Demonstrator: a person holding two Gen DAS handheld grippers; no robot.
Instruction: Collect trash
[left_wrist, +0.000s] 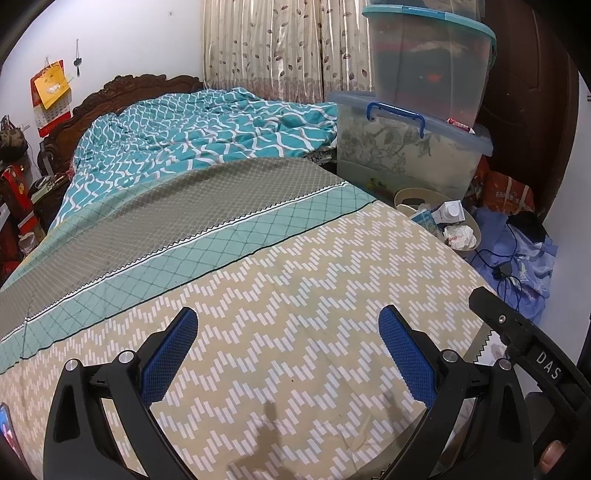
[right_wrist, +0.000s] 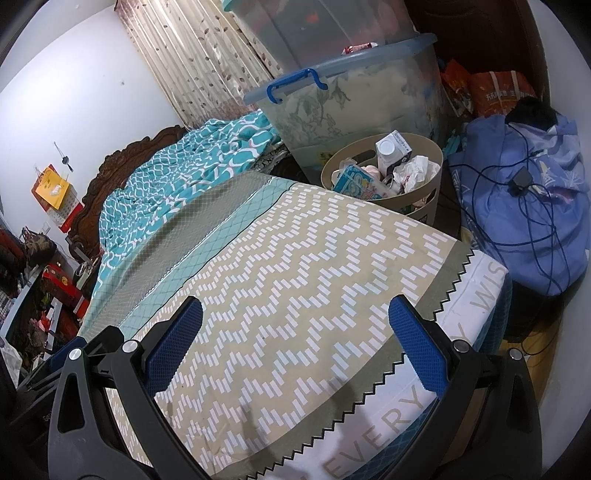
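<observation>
A beige round trash bin (right_wrist: 424, 199) stands on the floor past the bed's far right corner. It holds a white milk carton (right_wrist: 391, 151), crumpled white paper (right_wrist: 413, 171) and a blue-green packet (right_wrist: 360, 181). The bin also shows in the left wrist view (left_wrist: 413, 195), with the carton (left_wrist: 452, 212) and paper (left_wrist: 460, 236). My left gripper (left_wrist: 288, 325) is open and empty above the zigzag bedsheet (left_wrist: 295, 295). My right gripper (right_wrist: 295, 314) is open and empty above the same sheet (right_wrist: 295, 277), near the bed's foot edge. Part of the right gripper shows at the right edge of the left wrist view.
Two stacked clear storage boxes (left_wrist: 413, 147) stand beside the bin. A blue cloth bundle with a cable and charger (right_wrist: 524, 206) lies right of the bin. A crumpled teal quilt (left_wrist: 207, 125) covers the head of the bed. Cluttered red boxes (left_wrist: 14, 199) stand at the left.
</observation>
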